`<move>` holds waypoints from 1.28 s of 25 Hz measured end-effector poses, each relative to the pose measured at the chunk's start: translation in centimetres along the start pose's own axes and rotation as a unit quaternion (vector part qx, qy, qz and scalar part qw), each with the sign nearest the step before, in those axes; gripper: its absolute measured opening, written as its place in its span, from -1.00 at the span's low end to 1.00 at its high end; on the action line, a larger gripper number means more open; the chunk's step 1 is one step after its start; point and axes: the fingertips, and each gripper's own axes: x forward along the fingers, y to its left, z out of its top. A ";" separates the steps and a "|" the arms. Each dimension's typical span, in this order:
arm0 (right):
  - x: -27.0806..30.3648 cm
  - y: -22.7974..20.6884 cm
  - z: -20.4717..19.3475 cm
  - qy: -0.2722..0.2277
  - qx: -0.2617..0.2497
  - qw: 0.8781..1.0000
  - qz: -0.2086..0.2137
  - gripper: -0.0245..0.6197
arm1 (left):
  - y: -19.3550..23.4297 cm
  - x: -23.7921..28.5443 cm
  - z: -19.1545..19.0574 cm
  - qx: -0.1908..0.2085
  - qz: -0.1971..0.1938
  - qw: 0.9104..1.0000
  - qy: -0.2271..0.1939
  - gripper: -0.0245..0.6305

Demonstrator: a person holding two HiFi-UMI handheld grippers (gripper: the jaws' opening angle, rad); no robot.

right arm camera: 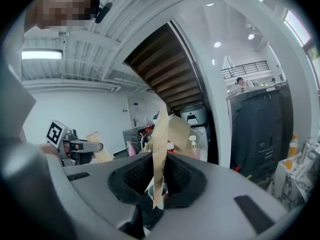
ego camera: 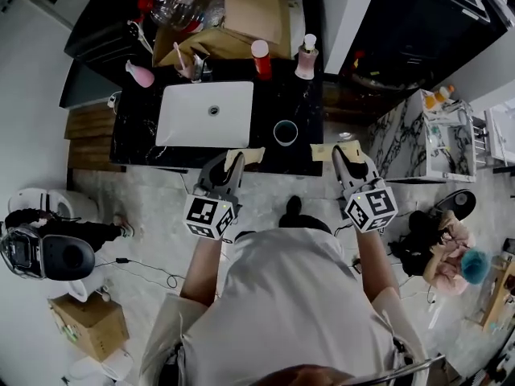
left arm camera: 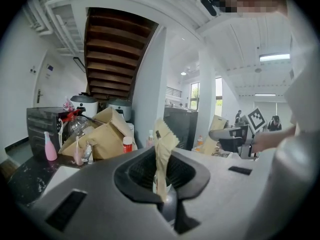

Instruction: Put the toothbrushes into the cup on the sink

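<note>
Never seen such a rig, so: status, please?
Left gripper shut on paper packet. Right gripper shut on second packet. Cup on counter ahead, nothing between.

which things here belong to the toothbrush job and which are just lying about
Job: left gripper, gripping a paper-wrapped toothbrush; right gripper, gripping a second wrapped toothbrush; cup; sink

Lying about: pink bottle, red-capped bottle, pump bottle, cardboard box

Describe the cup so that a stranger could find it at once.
Find the black counter with the white sink. The cup stands alone just right of the sink, near the front edge. Unlike the bottles at the back, it is dark, round and open on top.
</note>
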 end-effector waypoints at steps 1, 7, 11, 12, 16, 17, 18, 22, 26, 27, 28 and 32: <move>0.5 -0.7 0.0 0.002 0.000 1.000 0.003 -0.72 | 0.2 0.6 0.0 -0.001 0.003 1.000 0.001 -0.82; 3.4 -3.3 0.2 0.013 -0.003 1.000 0.024 -0.73 | 1.2 3.6 -0.3 -0.011 0.024 1.000 0.007 -0.82; 5.1 -3.6 0.6 0.018 -0.015 0.999 0.044 -0.72 | 1.8 4.8 -0.1 -0.012 0.036 0.999 0.007 -0.82; 5.4 -3.6 0.7 0.018 -0.016 0.999 0.048 -0.73 | 2.0 5.0 -0.1 -0.012 0.038 0.999 0.008 -0.82; 6.2 -3.8 0.9 0.019 -0.017 0.998 0.053 -0.72 | 2.5 5.5 -0.1 -0.013 0.041 0.999 0.011 -0.82; 6.4 -3.9 0.9 0.020 -0.017 0.998 0.053 -0.72 | 2.6 5.6 -0.1 -0.014 0.041 0.999 0.012 -0.82; 6.6 -3.9 0.9 0.021 -0.017 0.998 0.052 -0.73 | 2.9 5.8 -0.1 -0.014 0.040 0.999 0.013 -0.82; 7.2 -3.9 0.6 0.023 -0.019 0.998 0.046 -0.72 | 3.8 6.4 -0.2 -0.012 0.030 0.999 0.013 -0.82; 7.7 -3.9 0.4 0.025 -0.016 0.999 0.028 -0.73 | 4.6 7.0 -0.2 -0.007 0.009 1.000 0.017 -0.82; 7.8 -3.9 0.4 0.025 -0.015 0.999 0.022 -0.73 | 4.8 7.2 -0.2 -0.004 0.003 1.000 0.019 -0.82; 8.0 -3.9 0.5 0.025 -0.013 0.999 0.016 -0.73 | 5.1 7.4 -0.1 -0.001 -0.002 1.000 0.020 -0.82; 8.6 -4.0 0.5 0.026 -0.007 1.000 -0.001 -0.73 | 6.0 8.1 0.2 0.005 -0.020 1.000 0.022 -0.82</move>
